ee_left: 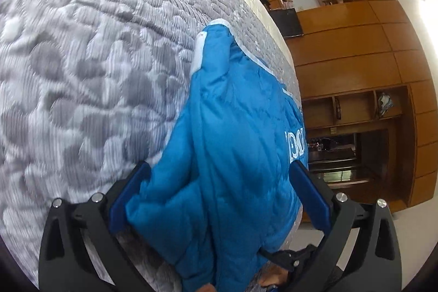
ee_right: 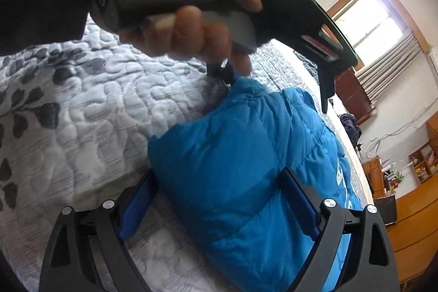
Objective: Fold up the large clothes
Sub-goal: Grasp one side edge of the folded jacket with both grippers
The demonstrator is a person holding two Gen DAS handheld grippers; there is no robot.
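Blue padded jacket (ee_left: 227,144) lies bunched on a bed covered by a grey and white quilt (ee_left: 82,59) stitched with a leaf pattern. In the left wrist view, the left gripper (ee_left: 219,196) has its jaws spread wide, with a thick fold of the jacket filling the space between the two blue pads; the fabric touches both pads, though whether they squeeze it cannot be told. Beyond the jaws the jacket stretches away to a pale trimmed edge (ee_left: 219,25), with white lettering (ee_left: 294,145) on its right side. To the right of the jaws, past the bed's edge, stands wooden shelving (ee_left: 356,67). In the right wrist view, the right gripper (ee_right: 219,199) also has its jaws spread, straddling another puffy fold of the jacket (ee_right: 241,155) that lies between the pads. Above and beyond these jaws, a person's hand (ee_right: 197,26) grips the grey handle of the left gripper (ee_right: 325,78), which meets the jacket's raised corner. Curtained windows (ee_right: 377,26) show far beyond on the right.
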